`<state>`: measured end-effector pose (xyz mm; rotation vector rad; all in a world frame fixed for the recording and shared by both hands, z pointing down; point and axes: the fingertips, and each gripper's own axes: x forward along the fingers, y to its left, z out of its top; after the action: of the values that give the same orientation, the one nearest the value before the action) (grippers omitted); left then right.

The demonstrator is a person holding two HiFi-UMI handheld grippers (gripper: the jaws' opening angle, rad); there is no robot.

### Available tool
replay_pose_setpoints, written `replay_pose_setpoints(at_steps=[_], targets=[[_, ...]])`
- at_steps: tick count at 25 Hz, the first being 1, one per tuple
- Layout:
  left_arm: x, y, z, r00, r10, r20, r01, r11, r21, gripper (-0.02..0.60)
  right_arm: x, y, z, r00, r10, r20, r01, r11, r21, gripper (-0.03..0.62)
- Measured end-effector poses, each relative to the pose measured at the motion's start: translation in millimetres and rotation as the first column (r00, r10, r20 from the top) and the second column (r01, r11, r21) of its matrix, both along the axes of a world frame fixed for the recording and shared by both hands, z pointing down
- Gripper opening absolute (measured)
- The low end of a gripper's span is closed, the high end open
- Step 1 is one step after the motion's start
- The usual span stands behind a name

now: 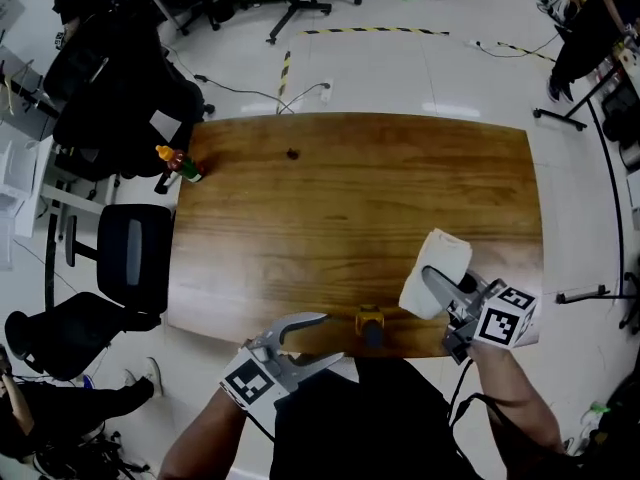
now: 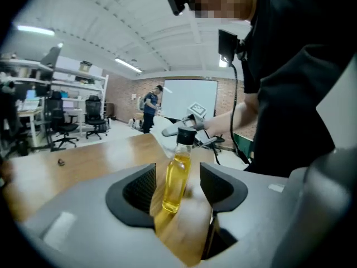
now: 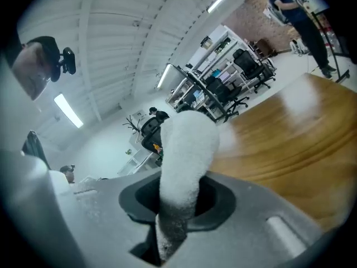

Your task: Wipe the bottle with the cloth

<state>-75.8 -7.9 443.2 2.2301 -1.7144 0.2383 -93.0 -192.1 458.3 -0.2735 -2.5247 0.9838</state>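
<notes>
A small bottle [image 1: 370, 326] of yellow oil with a dark cap stands upright at the near edge of the wooden table [image 1: 360, 198]. My left gripper [image 1: 328, 338] is open just left of it. In the left gripper view the bottle [image 2: 177, 175] stands between the two dark pads [image 2: 139, 188] with a gap on each side. My right gripper [image 1: 452, 293] is to the right of the bottle, above the table, shut on a folded white cloth [image 1: 437, 268]. In the right gripper view the cloth [image 3: 187, 149] sticks up out of the jaws of that gripper [image 3: 178, 200].
A second bottle [image 1: 180, 163] with a yellow top lies at the table's far left corner. A small dark speck [image 1: 292, 154] sits near the far edge. Office chairs [image 1: 135, 258] stand left of the table. Cables [image 1: 250, 93] run over the floor beyond it.
</notes>
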Motion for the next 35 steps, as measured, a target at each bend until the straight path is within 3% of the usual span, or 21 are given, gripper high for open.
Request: replay_pose_setpoints(at_steps=[3, 5, 7, 9, 11, 13, 18, 24, 27, 30, 35], targets=[[-24.1, 15.9, -14.9, 0.976, -0.211, -0.046, 0.212, 0.977, 0.019, 0.191, 9.0, 2.7, -18.4, 0.997, 0.031, 0.074, -0.029, 0.999, -0.036, 0.075], [-38.9, 25.8, -21.9, 0.947, -0.318, -0.043, 0.319, 0.948, 0.021, 0.121, 17.9, 0.8, -29.9, 0.99, 0.085, 0.113, -0.082, 0.996, -0.031, 0.075], [-49.2, 39.3, -15.9, 0.908, -0.415, -0.049, 0.414, 0.91, -0.03, 0.017, 34.2, 1.7, -38.1, 0.98, 0.151, 0.127, -0.153, 0.988, 0.009, 0.075], [-53.8, 51.7, -3.1, 0.862, -0.495, -0.105, 0.485, 0.868, -0.107, 0.017, 57.1, 7.1, -44.9, 0.967, 0.215, 0.133, -0.222, 0.974, 0.036, 0.075], [-54.8, 59.4, -0.7, 0.824, -0.535, -0.188, 0.518, 0.845, -0.134, 0.017, 84.0, 16.8, -48.3, 0.953, 0.273, 0.131, -0.28, 0.959, 0.04, 0.075], [-54.6, 70.7, -6.7, 0.808, -0.536, -0.243, 0.52, 0.844, -0.131, 0.017, 111.0, 37.4, -51.2, 0.938, 0.323, 0.129, -0.329, 0.944, 0.024, 0.075], [-13.5, 130.9, -32.5, 0.849, -0.48, -0.222, 0.459, 0.877, -0.142, 0.017, 180.5, 125.3, -59.5, 0.916, 0.396, 0.066, -0.399, 0.917, 0.025, 0.081], [26.5, 165.8, -57.8, 0.848, -0.433, -0.305, 0.43, 0.899, -0.079, 0.017, 233.5, 196.8, -83.6, 0.923, 0.38, 0.067, -0.385, 0.913, 0.131, 0.078], [46.5, 179.9, -66.4, 0.856, -0.414, -0.31, 0.42, 0.906, -0.051, 0.017, 251.3, 224.9, -93.3, 0.94, 0.334, 0.075, -0.342, 0.919, 0.196, 0.078], [55.0, 191.7, -70.9, 0.857, -0.424, -0.294, 0.435, 0.9, -0.033, 0.017, 258.8, 237.8, -95.9, 0.95, 0.304, 0.076, -0.313, 0.922, 0.228, 0.078], [59.8, 204.9, -76.5, 0.813, -0.5, -0.299, 0.518, 0.855, -0.023, 0.017, 264.9, 241.6, -96.0, 0.968, 0.241, 0.065, -0.249, 0.941, 0.227, 0.077]])
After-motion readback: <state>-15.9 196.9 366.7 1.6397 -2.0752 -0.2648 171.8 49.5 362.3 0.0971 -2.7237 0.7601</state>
